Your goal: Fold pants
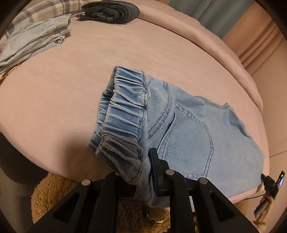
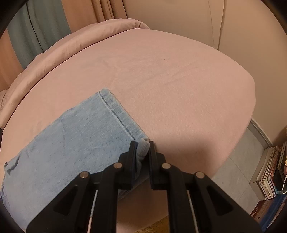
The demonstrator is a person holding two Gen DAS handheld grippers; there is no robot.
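The light blue denim pants (image 1: 188, 129) lie on a bed covered with a pink fleece blanket (image 1: 71, 100), near its front edge, with the back pocket facing up and the gathered elastic waistband (image 1: 123, 111) bunched and lifted at one end. The left tool (image 1: 143, 177) is clamped on the near corner of that waistband; only its right finger shows, the left one being hidden behind the denim, which drapes down over the tool's black frame. At the other end, the stitched leg hem (image 2: 116, 114) lies flat across the blanket, and the right tool (image 2: 142, 143) is closed on the hem's near corner, a small fold of denim pinched between its two black fingers (image 2: 132, 148). Farther back on the bed, in the left wrist view, a folded pale blue garment (image 1: 35, 41) rests by a plaid pillow (image 1: 35, 10), and a folded dark grey garment (image 1: 111, 10) sits beside it. A tan fluffy rug (image 1: 53, 193) lies on the floor below the bed edge. In the right wrist view, a stack of books (image 2: 270, 170) stands on the tiled floor by the wall.
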